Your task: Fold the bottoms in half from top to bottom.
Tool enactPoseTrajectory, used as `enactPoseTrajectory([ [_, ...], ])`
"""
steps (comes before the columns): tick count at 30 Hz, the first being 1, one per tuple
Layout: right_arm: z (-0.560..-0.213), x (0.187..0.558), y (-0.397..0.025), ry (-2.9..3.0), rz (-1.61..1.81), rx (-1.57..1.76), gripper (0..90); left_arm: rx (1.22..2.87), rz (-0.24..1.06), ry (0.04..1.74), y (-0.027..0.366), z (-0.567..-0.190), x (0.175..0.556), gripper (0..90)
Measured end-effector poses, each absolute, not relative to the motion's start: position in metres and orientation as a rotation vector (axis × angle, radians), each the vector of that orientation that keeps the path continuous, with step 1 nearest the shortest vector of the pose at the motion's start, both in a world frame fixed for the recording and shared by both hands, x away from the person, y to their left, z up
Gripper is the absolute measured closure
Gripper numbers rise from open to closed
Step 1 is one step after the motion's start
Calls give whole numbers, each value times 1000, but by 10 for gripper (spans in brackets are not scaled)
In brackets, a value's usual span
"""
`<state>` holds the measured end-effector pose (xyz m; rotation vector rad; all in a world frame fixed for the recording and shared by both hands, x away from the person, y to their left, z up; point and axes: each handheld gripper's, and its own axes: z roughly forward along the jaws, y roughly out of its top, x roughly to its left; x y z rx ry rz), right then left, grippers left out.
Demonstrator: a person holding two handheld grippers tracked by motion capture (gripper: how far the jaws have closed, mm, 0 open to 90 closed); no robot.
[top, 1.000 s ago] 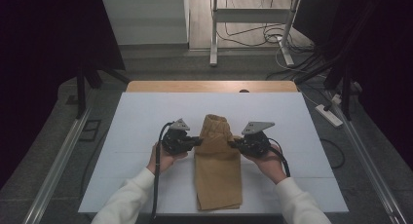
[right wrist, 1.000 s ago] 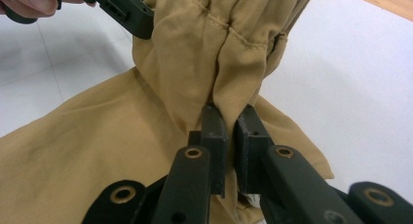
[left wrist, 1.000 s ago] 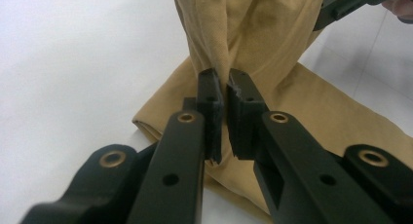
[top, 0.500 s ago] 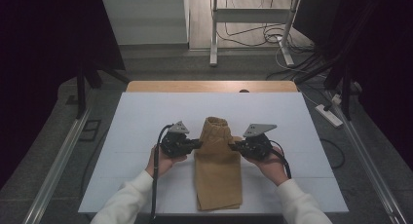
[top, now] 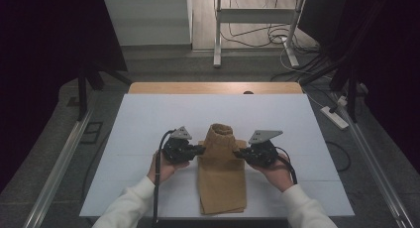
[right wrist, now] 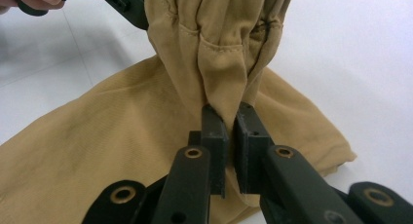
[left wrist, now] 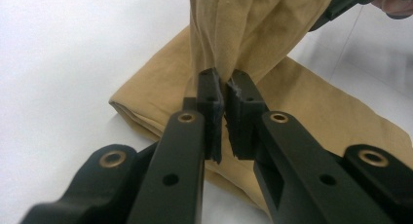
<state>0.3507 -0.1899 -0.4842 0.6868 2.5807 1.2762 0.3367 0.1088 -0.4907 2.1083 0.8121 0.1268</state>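
Both tools clenched on the tan trousers [top: 221, 181], 1 per side edge: left tool [top: 202, 149] at 9 o'clock, right tool [top: 236, 152] at 3 o'clock. Likely lifting the far end evenly to fold it toward 6 o'clock. Raised part bunches between them; the rest lies flat on the white table [top: 148, 119].

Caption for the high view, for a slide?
Both hand-held grippers, left gripper and right gripper, pinch a folded tan garment from either side on the white table.
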Motion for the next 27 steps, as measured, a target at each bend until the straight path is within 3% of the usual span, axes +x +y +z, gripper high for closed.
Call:
enactPoseTrajectory([
  [27,-491,329,-194,2600,1268,682,840,2132,103,789,107,-496,321,837],
])
